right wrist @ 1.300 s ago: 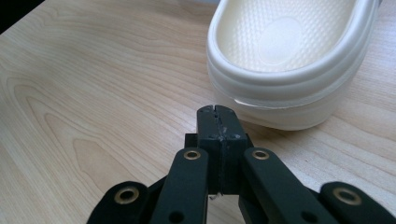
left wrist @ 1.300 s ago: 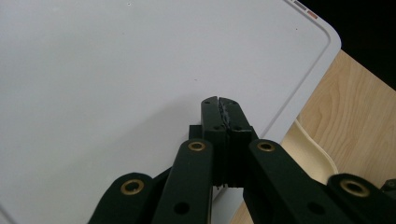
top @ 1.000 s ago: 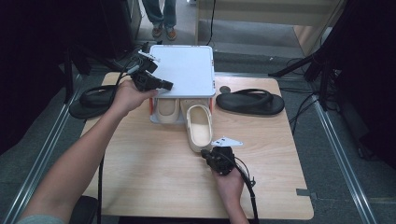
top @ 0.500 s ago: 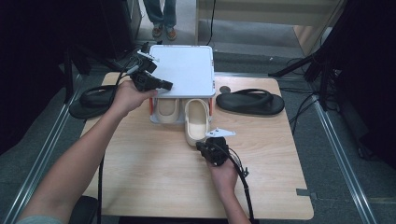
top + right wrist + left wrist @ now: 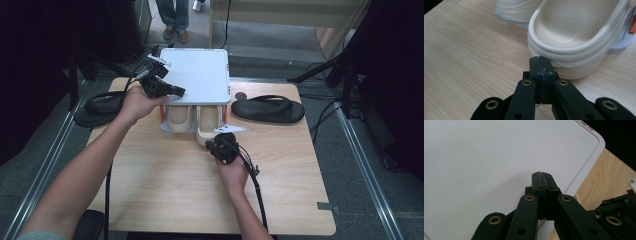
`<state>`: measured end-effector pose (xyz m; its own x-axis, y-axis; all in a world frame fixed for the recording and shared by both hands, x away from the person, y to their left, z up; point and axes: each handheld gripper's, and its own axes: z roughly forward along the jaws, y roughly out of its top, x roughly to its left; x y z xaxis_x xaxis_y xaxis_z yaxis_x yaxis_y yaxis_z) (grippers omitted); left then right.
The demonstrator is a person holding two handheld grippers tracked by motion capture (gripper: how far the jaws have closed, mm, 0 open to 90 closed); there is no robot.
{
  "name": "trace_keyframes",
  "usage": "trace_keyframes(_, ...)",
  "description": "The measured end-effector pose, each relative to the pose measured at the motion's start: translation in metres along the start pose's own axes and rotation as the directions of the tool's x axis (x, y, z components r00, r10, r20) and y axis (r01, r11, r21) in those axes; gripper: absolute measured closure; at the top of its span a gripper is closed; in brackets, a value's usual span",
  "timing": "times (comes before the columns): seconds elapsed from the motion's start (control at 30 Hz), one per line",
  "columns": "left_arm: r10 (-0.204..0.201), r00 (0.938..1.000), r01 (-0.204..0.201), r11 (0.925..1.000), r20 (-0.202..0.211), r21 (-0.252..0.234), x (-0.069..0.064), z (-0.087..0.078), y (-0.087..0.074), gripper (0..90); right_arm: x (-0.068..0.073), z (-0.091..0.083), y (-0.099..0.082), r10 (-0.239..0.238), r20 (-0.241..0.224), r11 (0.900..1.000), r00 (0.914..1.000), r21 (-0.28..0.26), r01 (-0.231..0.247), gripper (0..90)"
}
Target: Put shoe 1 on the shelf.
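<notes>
Two cream foam clogs [image 5: 207, 124] sit side by side under white flat-topped rack [image 5: 197, 75], heels toward person. Black flip-flop [image 5: 267, 109] lies right of rack, another black flip-flop [image 5: 97, 107] left, all on light wooden table [image 5: 165, 195].

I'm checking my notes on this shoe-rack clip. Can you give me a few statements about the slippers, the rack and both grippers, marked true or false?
1. The right gripper is shut, its tips at the heel of a cream slipper. True.
2. The left gripper clamps a black flip-flop. False: it is shut, empty, over the white rack top.
3. Two cream slippers sit under the rack top. True; the other cream slipper lies alongside.
4. Both black flip-flops lie on the rack. False: the black flip-flop lies on the table, right of the rack.
</notes>
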<state>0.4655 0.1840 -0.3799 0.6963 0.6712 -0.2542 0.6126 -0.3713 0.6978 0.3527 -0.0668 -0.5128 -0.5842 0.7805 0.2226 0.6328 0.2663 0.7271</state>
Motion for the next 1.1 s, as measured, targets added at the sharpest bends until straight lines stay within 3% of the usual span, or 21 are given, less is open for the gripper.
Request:
trace_keyframes(0.33,0.011,0.9999,-0.011,0.9999,-0.005,-0.001,0.000,0.000,0.000,90.0,-0.005,0.015,0.021,0.012,0.011,0.9999,0.9999,0.010,-0.012,90.0)
trace_keyframes(0.83,0.015,0.9998,-0.015,0.9998,-0.012,-0.009,-0.002,-0.001,-0.001,90.0,-0.012,0.033,0.034,0.059,0.011,0.9983,0.9982,-0.006,-0.059,87.2)
trace_keyframes(0.97,0.032,0.9990,-0.033,0.9993,-0.032,-0.016,-0.004,-0.002,-0.002,89.7,-0.012,0.028,0.033,0.078,-0.009,0.9970,0.9969,0.007,-0.078,89.4)
trace_keyframes(1.03,0.054,0.9972,-0.056,0.9980,-0.053,-0.031,-0.006,-0.002,-0.002,80.6,-0.012,0.020,0.030,0.062,-0.023,0.9981,0.9978,-0.002,-0.062,89.0)
trace_keyframes(1.1,0.029,0.9988,-0.030,0.9993,-0.040,-0.024,-0.005,-0.003,-0.002,77.2,-0.011,0.011,0.025,0.058,-0.038,0.9983,0.9976,-0.008,-0.058,86.2)
